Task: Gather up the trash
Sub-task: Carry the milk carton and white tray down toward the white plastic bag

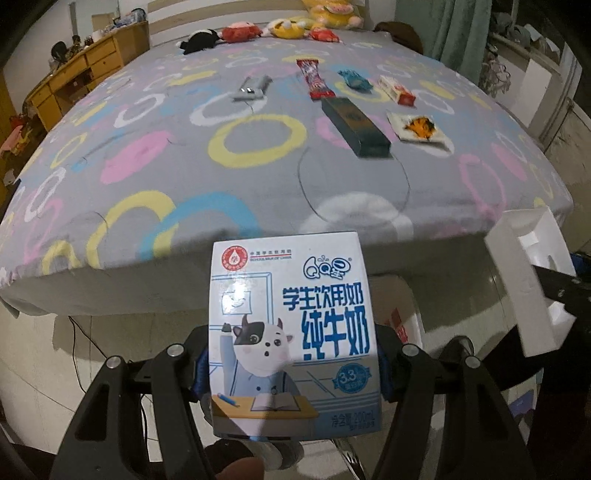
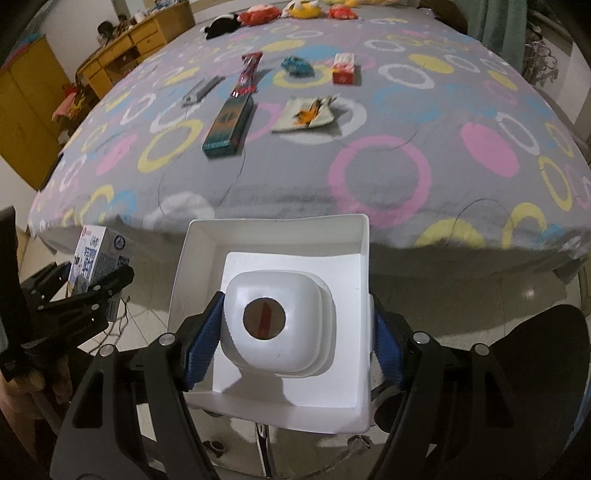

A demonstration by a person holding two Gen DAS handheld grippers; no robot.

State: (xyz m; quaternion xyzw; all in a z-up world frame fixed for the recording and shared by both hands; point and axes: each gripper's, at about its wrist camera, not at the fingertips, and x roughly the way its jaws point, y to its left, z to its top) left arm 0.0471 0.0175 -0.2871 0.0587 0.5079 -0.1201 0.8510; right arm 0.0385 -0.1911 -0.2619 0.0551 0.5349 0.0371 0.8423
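My left gripper is shut on a white and blue milk carton, held upright over the floor in front of the bed; the carton also shows in the right wrist view. My right gripper is shut on a white packaging box with a moulded insert, also off the bed's near edge; it shows in the left wrist view. On the bed lie a dark green long box, a red wrapper, a teal wrapper, a red and white pack, a white and orange sachet and a silver wrapper.
The bed has a grey cover with coloured rings. Plush toys line its far edge. A wooden desk stands at the left, a green curtain at the back right. Cables lie on the tiled floor.
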